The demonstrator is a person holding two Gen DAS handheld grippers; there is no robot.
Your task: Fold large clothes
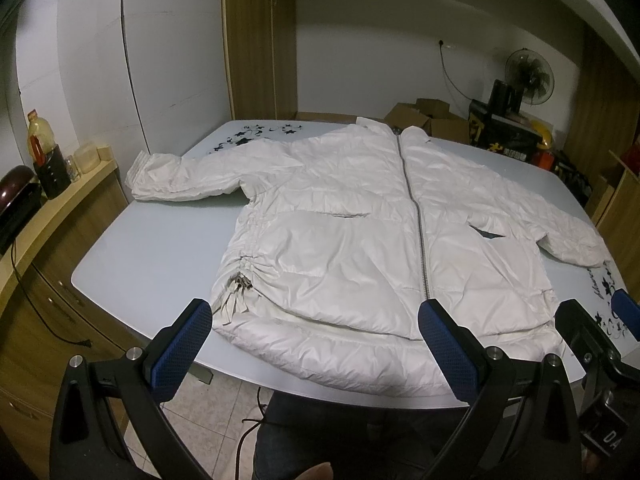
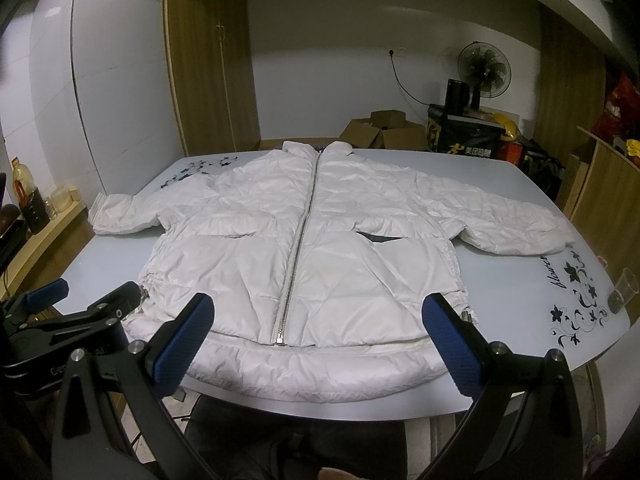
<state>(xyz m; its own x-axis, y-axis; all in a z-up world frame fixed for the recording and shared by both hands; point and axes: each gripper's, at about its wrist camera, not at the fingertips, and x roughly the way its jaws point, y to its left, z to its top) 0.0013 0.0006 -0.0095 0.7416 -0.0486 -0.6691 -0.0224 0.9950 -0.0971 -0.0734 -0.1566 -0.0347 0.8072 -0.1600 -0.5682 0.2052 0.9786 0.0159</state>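
A white puffer jacket [image 1: 360,232] lies flat, front up and zipped, on a pale blue table [image 1: 152,248], collar at the far side, hem at the near edge, both sleeves spread out sideways. It also shows in the right wrist view [image 2: 312,240]. My left gripper [image 1: 316,344] is open and empty, held above the hem near the table's front edge. My right gripper [image 2: 316,344] is open and empty, also above the hem. The right gripper shows at the right edge of the left wrist view [image 1: 600,328]; the left gripper shows at the left of the right wrist view [image 2: 84,300].
The table [image 2: 500,288] has black flower prints at its corners. A plastic cup [image 2: 622,290] stands near its right edge. A wooden counter [image 1: 52,208] with bottles runs along the left. Cardboard boxes [image 2: 384,130], a fan [image 2: 484,68] and bags stand behind the table.
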